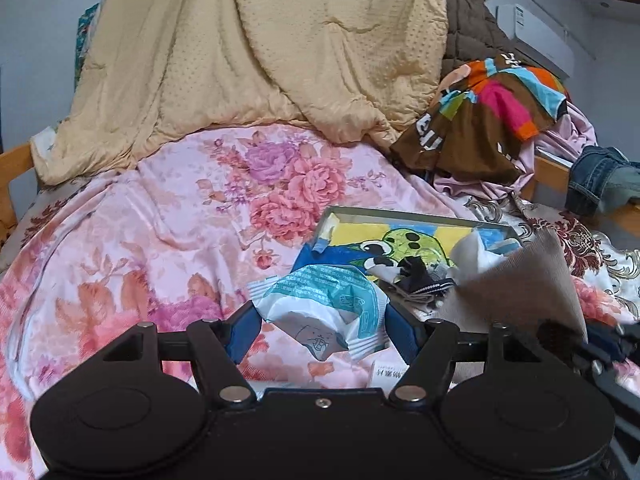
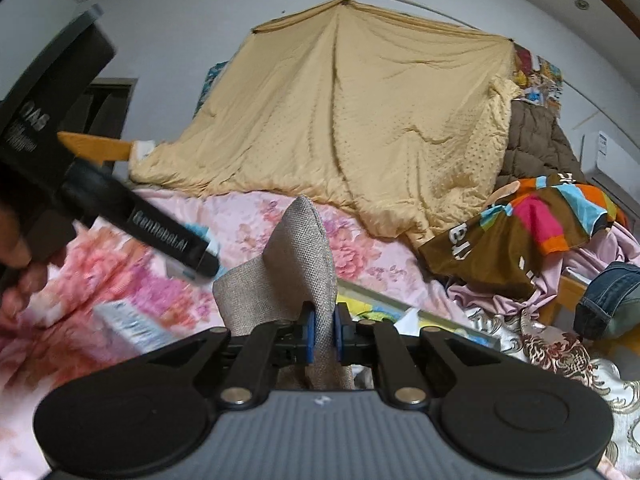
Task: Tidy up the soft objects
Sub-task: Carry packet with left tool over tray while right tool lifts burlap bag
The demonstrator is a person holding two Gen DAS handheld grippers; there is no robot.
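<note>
Cloth [image 2: 298,268] is pinched by the right gripper [image 2: 323,334] at one edge, so slippage is risked; packet [image 1: 326,308] is bracketed by the spread left gripper [image 1: 324,330].

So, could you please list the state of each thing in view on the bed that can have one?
left gripper: open, jaws on either side of the packet.
teal-and-white packet: sealed, puffy, lying on the floral sheet.
right gripper: shut on the grey cloth.
grey cloth: pinched, lifted, folded upward.
cartoon tray: lying flat, holding small items.
yellow quilt: draped up at the head of the bed.
colourful garment: crumpled in a heap.
</note>
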